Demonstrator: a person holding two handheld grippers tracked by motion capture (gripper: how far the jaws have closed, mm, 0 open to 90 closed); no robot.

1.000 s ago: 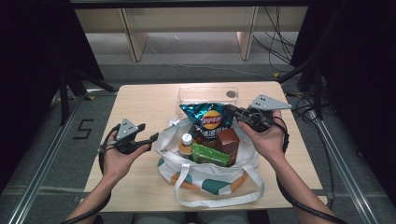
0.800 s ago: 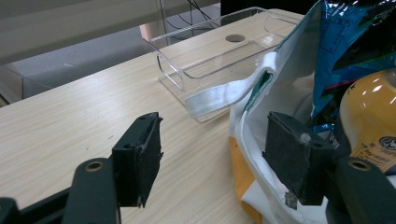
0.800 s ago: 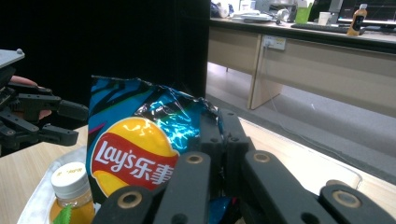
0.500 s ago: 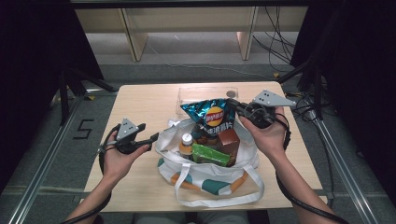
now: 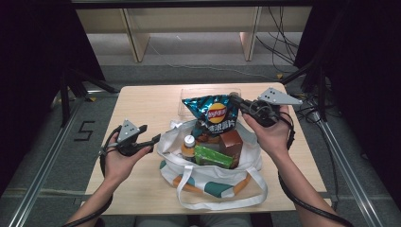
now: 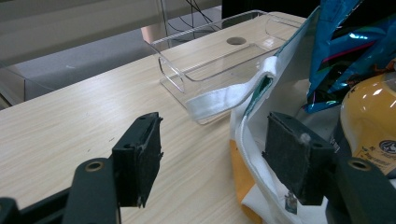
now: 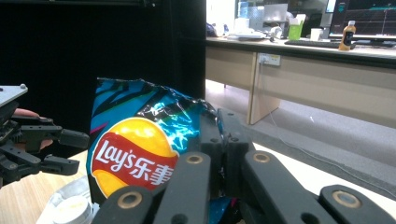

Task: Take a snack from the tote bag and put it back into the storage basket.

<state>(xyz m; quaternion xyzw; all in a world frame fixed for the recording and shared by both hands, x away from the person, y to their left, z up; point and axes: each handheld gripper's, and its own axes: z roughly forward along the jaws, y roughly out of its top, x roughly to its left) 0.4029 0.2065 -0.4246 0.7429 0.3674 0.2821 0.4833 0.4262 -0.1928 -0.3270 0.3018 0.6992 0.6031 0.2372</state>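
Lifting is what I read from the high view: my right claw, jaws pinched on the top right corner of the chip bag, has carried it a little higher and toward 12 o'clock than a second ago, so less of the bag sits among the groceries. Its lower end still dips into the tote bag at the worktop's middle, beside the bottle, the brown carton and the green packet. My left claw, at 9 o'clock of the tote, has stayed put at the rim.

From the left gripper view, the left claw stands spread, with the tote's rim just inside the right pad but not squeezed. A clear tray waits at 12 o'clock.

From the right gripper view, the right claw is pressed together on the chip bag's crinkled edge, with the bag hanging at 9 o'clock of it.

I judge the bag nearly free; the clear tray behind looks like its likely landing spot.
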